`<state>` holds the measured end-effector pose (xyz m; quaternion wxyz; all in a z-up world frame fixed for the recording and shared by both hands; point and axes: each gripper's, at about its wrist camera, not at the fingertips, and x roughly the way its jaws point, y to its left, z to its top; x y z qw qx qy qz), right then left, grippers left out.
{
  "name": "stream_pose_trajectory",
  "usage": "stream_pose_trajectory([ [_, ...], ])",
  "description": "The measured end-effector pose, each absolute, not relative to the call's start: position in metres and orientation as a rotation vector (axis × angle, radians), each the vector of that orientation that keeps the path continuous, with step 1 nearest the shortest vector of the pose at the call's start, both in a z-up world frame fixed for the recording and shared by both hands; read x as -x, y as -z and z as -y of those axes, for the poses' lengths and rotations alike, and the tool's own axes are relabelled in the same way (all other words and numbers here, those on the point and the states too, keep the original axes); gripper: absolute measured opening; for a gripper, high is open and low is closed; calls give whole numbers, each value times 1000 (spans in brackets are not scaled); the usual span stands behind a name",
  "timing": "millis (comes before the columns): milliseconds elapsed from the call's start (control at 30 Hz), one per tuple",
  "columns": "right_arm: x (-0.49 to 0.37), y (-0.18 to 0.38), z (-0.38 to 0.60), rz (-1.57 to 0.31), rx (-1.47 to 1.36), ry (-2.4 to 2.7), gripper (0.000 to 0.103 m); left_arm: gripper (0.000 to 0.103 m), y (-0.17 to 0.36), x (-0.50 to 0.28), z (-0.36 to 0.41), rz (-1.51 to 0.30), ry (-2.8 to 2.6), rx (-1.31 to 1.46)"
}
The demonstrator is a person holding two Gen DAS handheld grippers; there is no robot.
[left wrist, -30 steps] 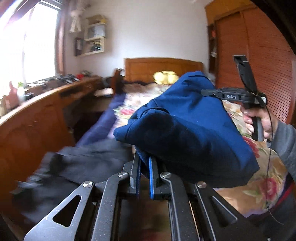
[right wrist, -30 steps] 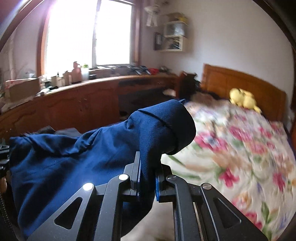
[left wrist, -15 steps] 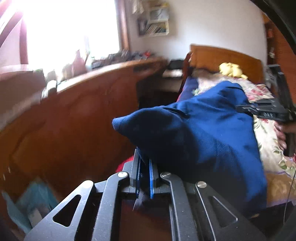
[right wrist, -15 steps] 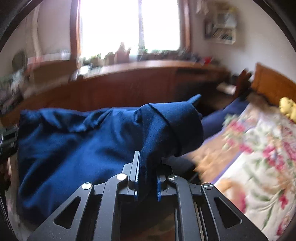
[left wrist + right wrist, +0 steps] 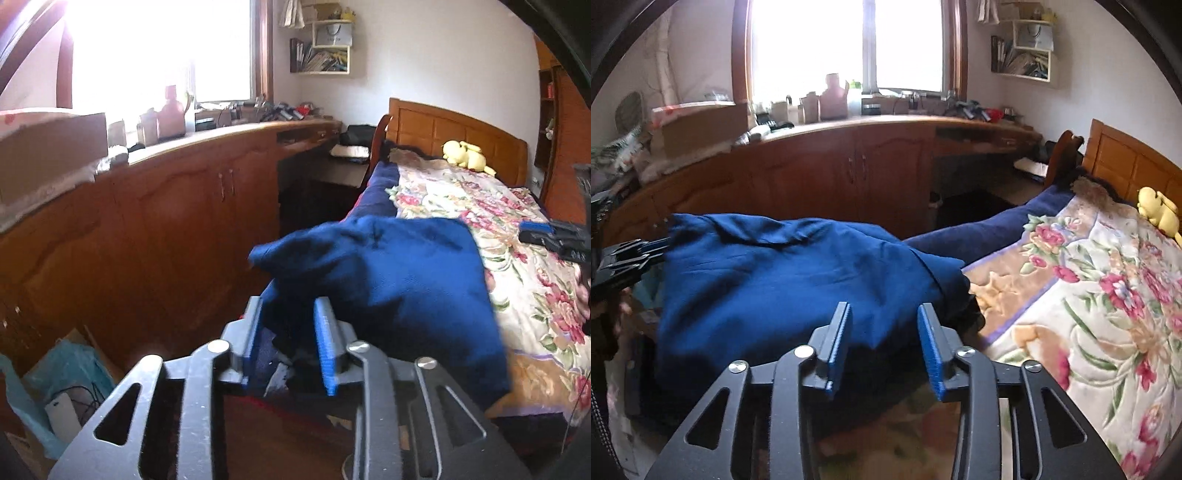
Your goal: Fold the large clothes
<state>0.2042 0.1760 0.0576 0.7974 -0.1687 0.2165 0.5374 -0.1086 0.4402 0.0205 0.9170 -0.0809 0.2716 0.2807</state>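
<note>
A folded dark blue garment [image 5: 391, 280] lies at the near edge of the bed, also in the right wrist view [image 5: 783, 280]. My left gripper [image 5: 290, 325] is open, its blue pads apart, with a corner of the garment just above and between them but not pinched. My right gripper [image 5: 882, 332] is open and empty, just short of the garment's near edge. The right gripper's tip also shows at the right of the left wrist view [image 5: 554, 236]; the left gripper shows at the left of the right wrist view [image 5: 624, 258].
The bed with a floral bedspread [image 5: 1089, 295] runs to a wooden headboard [image 5: 454, 129] with a yellow plush toy [image 5: 463, 155]. A long wooden cabinet [image 5: 831, 173] with clutter stands under the window. A box with a blue bag [image 5: 62, 380] sits on the floor.
Both grippers have opened and let go of the blue garment, which has dropped onto the bed's edge. Both cameras swung left toward the cabinet.
</note>
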Motion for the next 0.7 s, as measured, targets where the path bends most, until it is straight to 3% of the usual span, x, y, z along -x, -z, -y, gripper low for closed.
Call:
stream_pose_trajectory([
  [400, -158, -56, -23, -418, 286, -1017, 72, 40, -64, 69, -319, -499, -388, 49],
  [700, -126, -45, 78, -423, 238, -808, 77, 40, -51, 4, -200, -524, -159, 39],
])
